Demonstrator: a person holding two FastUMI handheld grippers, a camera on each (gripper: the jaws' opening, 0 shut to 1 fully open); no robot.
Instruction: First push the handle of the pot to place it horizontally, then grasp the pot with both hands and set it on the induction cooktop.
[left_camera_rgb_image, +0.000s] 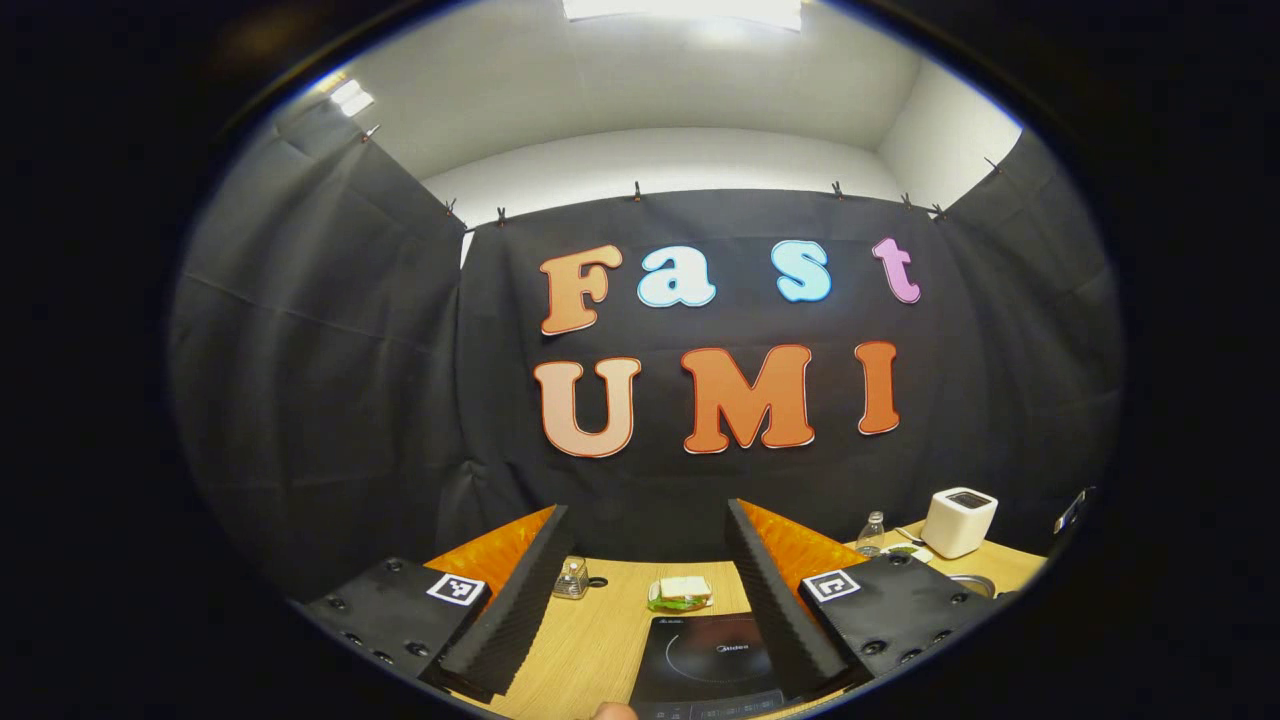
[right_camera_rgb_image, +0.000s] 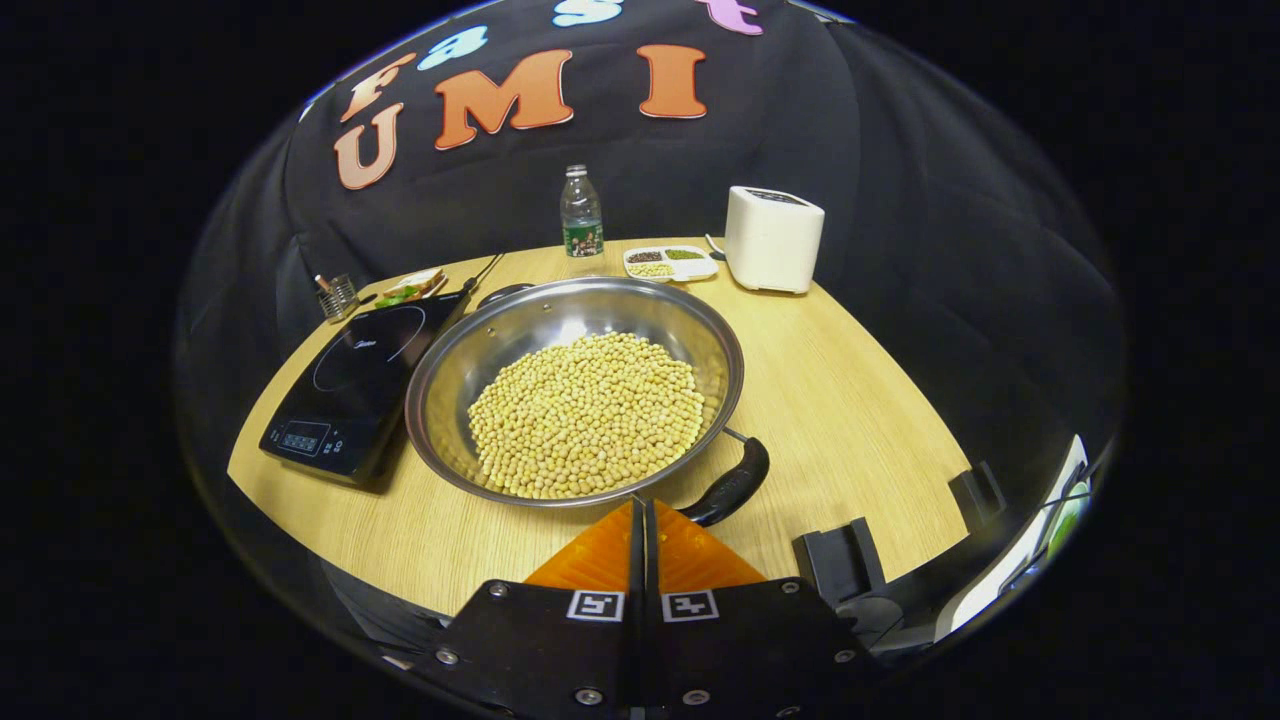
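A steel pot (right_camera_rgb_image: 500, 340) full of yellow soybeans (right_camera_rgb_image: 588, 412) sits on the wooden table (right_camera_rgb_image: 850, 400). Its near black handle (right_camera_rgb_image: 732, 484) points toward the lower right; a second handle (right_camera_rgb_image: 500, 292) shows at the far rim. The black induction cooktop (right_camera_rgb_image: 355, 385) lies just left of the pot, and also shows low in the left gripper view (left_camera_rgb_image: 712, 660). My right gripper (right_camera_rgb_image: 640, 505) is shut with nothing between its fingers, its tips just short of the pot's near rim, left of the near handle. My left gripper (left_camera_rgb_image: 650, 520) is held open high above the cooktop.
At the table's back stand a water bottle (right_camera_rgb_image: 581, 212), a white appliance (right_camera_rgb_image: 772, 238), a divided tray of grains (right_camera_rgb_image: 670, 262), a sandwich plate (right_camera_rgb_image: 408, 288) and a small glass holder (right_camera_rgb_image: 338, 296). A black stand (right_camera_rgb_image: 842, 562) sits at the near right edge.
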